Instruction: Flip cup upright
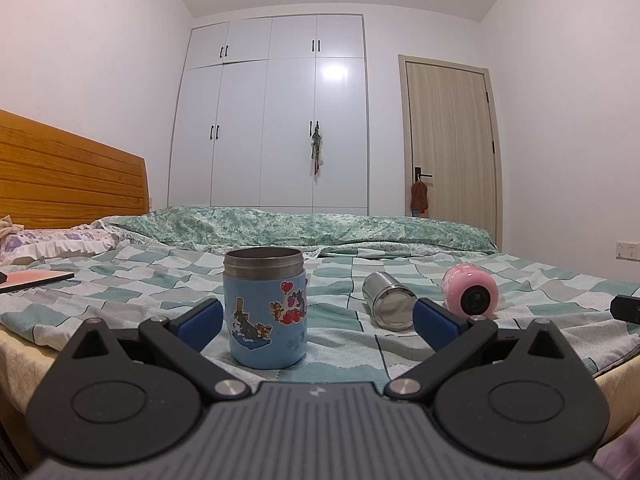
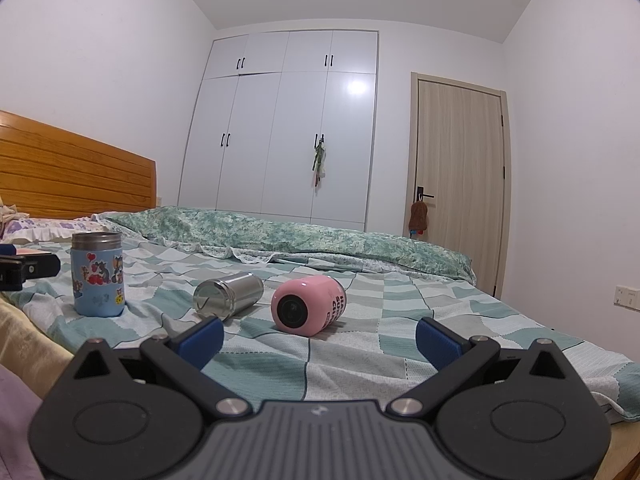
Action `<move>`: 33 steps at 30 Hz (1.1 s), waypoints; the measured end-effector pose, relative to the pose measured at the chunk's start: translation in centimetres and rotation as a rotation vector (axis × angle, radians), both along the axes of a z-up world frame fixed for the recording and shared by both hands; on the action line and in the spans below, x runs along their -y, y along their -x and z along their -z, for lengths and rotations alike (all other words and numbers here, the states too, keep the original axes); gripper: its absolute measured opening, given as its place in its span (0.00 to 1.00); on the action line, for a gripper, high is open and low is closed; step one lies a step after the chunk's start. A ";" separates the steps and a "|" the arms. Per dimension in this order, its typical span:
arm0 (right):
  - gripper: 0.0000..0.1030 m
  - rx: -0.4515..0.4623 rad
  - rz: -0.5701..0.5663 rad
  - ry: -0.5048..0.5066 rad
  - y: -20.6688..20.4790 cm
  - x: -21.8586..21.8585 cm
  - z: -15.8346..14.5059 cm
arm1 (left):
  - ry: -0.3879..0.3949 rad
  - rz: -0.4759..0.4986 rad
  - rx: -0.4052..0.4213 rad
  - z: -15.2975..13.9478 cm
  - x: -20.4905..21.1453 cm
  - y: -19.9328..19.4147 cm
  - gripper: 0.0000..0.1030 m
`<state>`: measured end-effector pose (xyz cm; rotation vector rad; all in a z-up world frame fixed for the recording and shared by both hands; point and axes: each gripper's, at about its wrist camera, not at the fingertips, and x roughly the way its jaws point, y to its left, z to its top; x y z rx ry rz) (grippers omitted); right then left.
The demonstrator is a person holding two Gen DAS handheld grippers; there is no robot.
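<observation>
A blue cartoon-sticker cup [image 1: 265,309] stands upright on the checked bedsheet, between the open fingers of my left gripper [image 1: 318,326], which holds nothing. It also shows in the right wrist view [image 2: 97,280] at the left. A steel cup [image 1: 387,300] lies on its side, as does a pink cup [image 1: 471,290]. In the right wrist view the steel cup [image 2: 229,293] and the pink cup [image 2: 307,305] lie ahead of my right gripper [image 2: 320,338], which is open and empty, a short way back from them.
The checked sheet [image 2: 360,344] covers the bed, with a folded green quilt [image 2: 304,236] behind. A wooden headboard [image 1: 68,176] and pillow [image 1: 56,240] are at the left. A pink book [image 1: 32,280] lies at the far left. Wardrobe and door stand beyond.
</observation>
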<state>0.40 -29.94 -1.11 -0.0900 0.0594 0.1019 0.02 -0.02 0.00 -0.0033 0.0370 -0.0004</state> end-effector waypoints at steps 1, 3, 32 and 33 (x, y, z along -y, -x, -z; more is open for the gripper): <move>1.00 0.000 0.000 0.000 0.0 0.0 0.0 | 0.000 0.000 0.000 0.0 0.0 0.0 1.00; 1.00 0.000 0.000 0.000 0.0 0.0 0.0 | 0.000 0.000 0.000 0.0 0.0 0.0 1.00; 1.00 0.001 0.000 0.001 0.1 0.0 0.0 | 0.002 0.000 0.000 0.0 0.0 0.0 1.00; 1.00 0.001 -0.001 0.001 0.1 0.0 0.0 | 0.002 0.000 0.000 0.0 0.0 0.0 1.00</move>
